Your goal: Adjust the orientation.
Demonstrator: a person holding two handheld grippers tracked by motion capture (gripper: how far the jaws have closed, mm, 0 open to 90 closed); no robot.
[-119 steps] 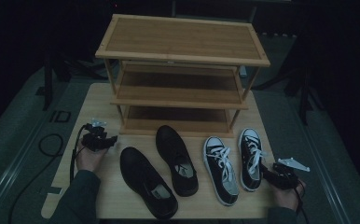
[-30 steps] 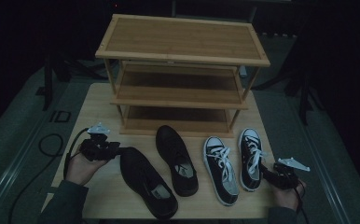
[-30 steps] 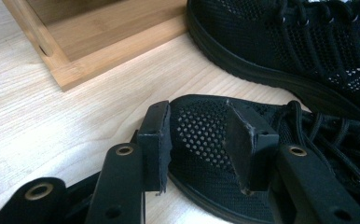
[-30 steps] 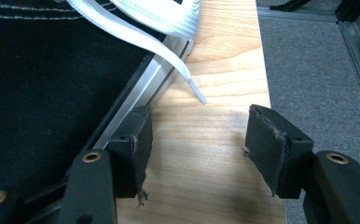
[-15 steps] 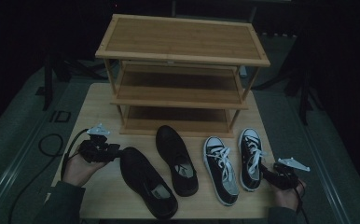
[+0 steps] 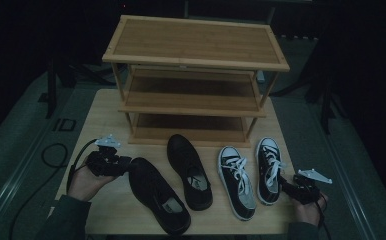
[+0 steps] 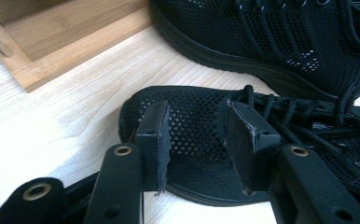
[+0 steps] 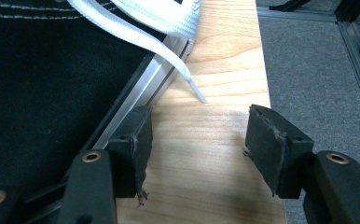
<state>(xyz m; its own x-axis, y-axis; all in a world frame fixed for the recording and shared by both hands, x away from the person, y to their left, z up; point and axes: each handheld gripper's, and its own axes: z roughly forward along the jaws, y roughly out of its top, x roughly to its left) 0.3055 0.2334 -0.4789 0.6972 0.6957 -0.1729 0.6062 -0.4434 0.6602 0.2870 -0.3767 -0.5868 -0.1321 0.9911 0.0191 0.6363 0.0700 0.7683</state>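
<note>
Black mesh shoe (image 6: 157, 194) near the table's (image 6: 106, 107) left edge: left gripper (image 6: 126, 165) half-open astride its toe, unclamped. Right gripper (image 8: 197, 144) open, empty, beside the canvas sneaker (image 6: 270, 170).

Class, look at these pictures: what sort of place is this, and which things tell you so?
Probably a staged recording setup, not a home: a wooden table in a dark room bears a three-shelf shoe rack, black shoes and sneakers, with a cable on the floor.

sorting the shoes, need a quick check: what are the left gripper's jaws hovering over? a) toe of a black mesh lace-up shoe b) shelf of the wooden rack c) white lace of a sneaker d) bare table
a: in the left gripper view, the left gripper stands open, its jaws either side of the toe of the black mesh lace-up shoe.
</note>
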